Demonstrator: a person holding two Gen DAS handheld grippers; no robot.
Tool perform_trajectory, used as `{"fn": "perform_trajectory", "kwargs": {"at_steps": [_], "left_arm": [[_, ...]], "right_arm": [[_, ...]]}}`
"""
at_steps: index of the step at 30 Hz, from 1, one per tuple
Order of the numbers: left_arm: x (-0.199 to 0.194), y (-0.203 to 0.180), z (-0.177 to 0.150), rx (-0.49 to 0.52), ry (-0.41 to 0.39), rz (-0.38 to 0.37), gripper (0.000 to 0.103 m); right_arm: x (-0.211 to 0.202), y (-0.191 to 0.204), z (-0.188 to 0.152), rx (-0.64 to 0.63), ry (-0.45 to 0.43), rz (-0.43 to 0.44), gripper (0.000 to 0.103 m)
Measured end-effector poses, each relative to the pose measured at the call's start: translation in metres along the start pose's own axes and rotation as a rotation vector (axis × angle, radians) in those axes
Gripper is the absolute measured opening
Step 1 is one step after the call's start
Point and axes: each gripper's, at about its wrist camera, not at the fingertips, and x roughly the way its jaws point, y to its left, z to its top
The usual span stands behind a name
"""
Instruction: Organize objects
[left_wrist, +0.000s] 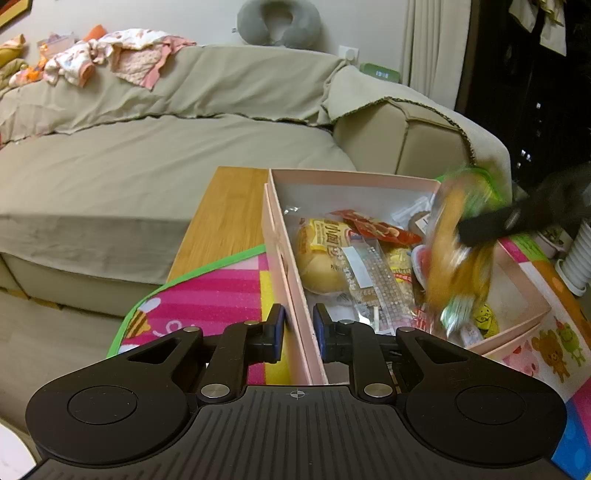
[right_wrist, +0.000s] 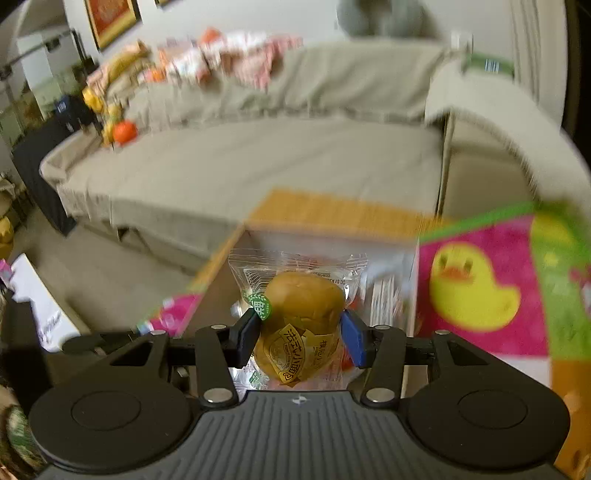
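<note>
Here a golden wrapped bun (right_wrist: 303, 314) in clear, yellow-labelled plastic

Left gripper (left_wrist: 299, 323) fingers nearly closed; right gripper (right_wrist: 301, 332) fingers clamped.

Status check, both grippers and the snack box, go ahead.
Left gripper clamped on pink box wall. Right gripper holding wrapped bun, above box. Box crowded with snacks.

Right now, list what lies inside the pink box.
Inside the pink box: a wrapped bun, a clear sesame bar packet, a red sachet, yellow packets. Whatever lies beneath them is covered; the blurred bun packet hides the right side.
</note>
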Motion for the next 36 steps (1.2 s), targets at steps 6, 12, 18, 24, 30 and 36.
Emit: {"fn": "perform_trajectory", "kwargs": {"at_steps": [6, 12, 18, 24, 30, 36], "left_arm": [[0.0, -0.001, 0.0, 0.001, 0.001, -0.001, 0.02], [0.001, -0.001, 0.001, 0.003, 0.0, 0.001, 0.02], [0.003, -0.004, 0.001, 0.001, -0.001, 0.024, 0.018], [0.017, -0.019, 0.009, 0.044, 0.01, 0.054, 0.017], [0.067, -0.037, 0.041, 0.046, -0.005, -0.042, 0.022], [0.079, -0.034, 0.042, 0.097, -0.06, 0.115, 0.082]], "right_arm": [[0.029, -0.004, -0.021, -0.03, -0.005, -0.098, 0.046], [-0.013, 0.003, -0.047, -0.127, -0.143, -0.148, 0.079], [-0.055, 0.004, -0.1, -0.286, -0.203, -0.194, 0.084], [-0.025, -0.003, -0.128, -0.223, -0.146, -0.193, 0.068], [0.002, -0.043, -0.111, -0.038, -0.169, -0.254, 0.063], [-0.001, -0.062, -0.106, 0.06, -0.219, -0.276, 0.08]]}}
